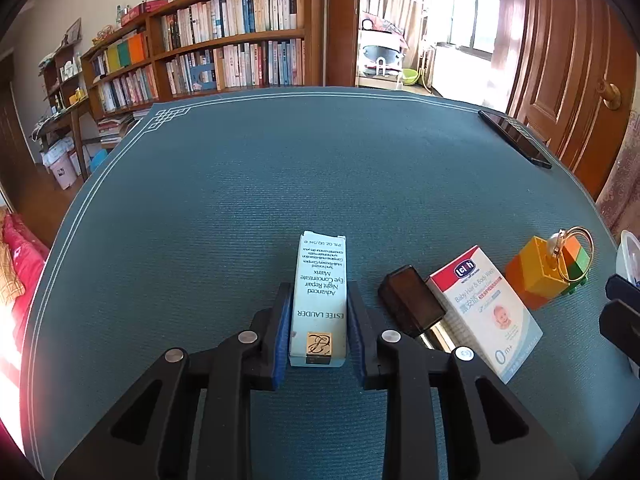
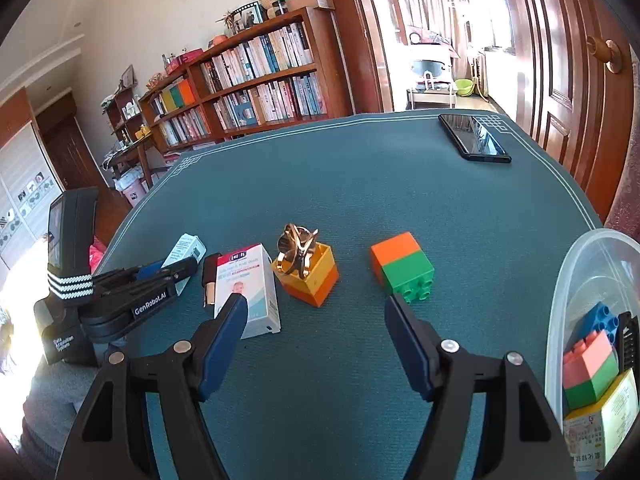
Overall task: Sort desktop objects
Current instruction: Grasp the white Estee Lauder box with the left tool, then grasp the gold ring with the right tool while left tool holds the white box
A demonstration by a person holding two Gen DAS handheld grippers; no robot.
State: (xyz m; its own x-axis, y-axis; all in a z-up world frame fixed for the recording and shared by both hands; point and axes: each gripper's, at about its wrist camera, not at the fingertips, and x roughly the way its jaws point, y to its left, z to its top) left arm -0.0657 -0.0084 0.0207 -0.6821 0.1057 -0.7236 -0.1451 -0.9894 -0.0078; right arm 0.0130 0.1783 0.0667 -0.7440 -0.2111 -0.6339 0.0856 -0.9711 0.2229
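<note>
Across the teal desk mat [image 1: 280,168], my left gripper [image 1: 318,316] clamps the pale cosmetics carton [image 1: 320,296], ready to lift toward the clear bin [image 2: 576,280], while my right gripper [image 2: 316,320] hangs open, empty.

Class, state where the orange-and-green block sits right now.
In the right wrist view, the orange-and-green block stands on the mat, right of the yellow-and-orange block, left of the plastic tub.

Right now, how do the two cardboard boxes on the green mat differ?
The pale blue Estee Lauder box is slim and plain, while the baby wash box is wider, white with a red band and a baby's picture. The left gripper has its pads against the Estee Lauder box; the baby wash box lies untouched, with a dark lipstick resting against its side. Both lie flat on the mat.
</note>
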